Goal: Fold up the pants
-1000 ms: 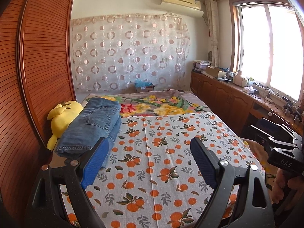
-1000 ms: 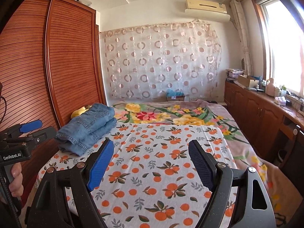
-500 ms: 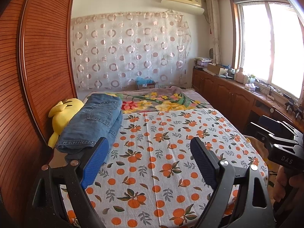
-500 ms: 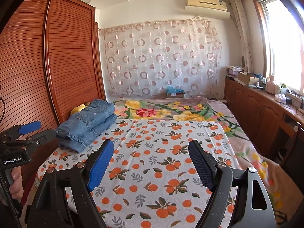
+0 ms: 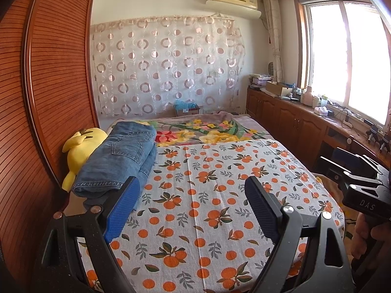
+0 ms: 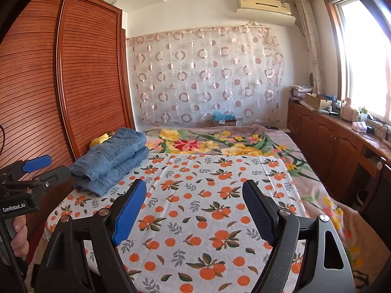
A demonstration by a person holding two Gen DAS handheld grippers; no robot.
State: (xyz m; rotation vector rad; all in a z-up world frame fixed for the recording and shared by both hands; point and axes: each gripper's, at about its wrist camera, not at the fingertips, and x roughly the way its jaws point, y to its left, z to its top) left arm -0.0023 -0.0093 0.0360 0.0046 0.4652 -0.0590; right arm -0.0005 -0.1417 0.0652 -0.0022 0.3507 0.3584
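On bed's [image 5: 244,171] far-left part: jeans [image 5: 119,161], folded into a thick stack, lying on orange-print sheet [image 5: 195,195], long side running toward the far wall. Seen from right wrist view as two bulky layers [image 6: 110,161], upper one showing a back pocket. Just left of jeans, against wardrobe [image 5: 48,97]: yellow plush [image 5: 80,149], touching the denim, partly hidden behind it. Beyond sheet's far edge: floral blanket [image 5: 207,131], then circle-patterned curtain [image 5: 166,66] across the far wall.

Near edge, left wrist view: left gripper [image 5: 193,207], released, blue pads wide apart, nothing between them but bare sheet; left pad [image 5: 122,210] overlapping the near end of jeans in the picture, contact not discernible. Same gripper at far left of right wrist view [image 6: 36,168], held by a hand [image 6: 19,239], near the bed's left side.

Right gripper [image 6: 193,210], likewise released and empty, pads spread over the sheet's middle, well apart from jeans. Glimpsed at right edge of left wrist view [image 5: 354,178], hand [image 5: 366,234] beneath it.

Along right wall: wooden desk [image 6: 342,131] under window [image 5: 342,56], cluttered with boxes and bottles.
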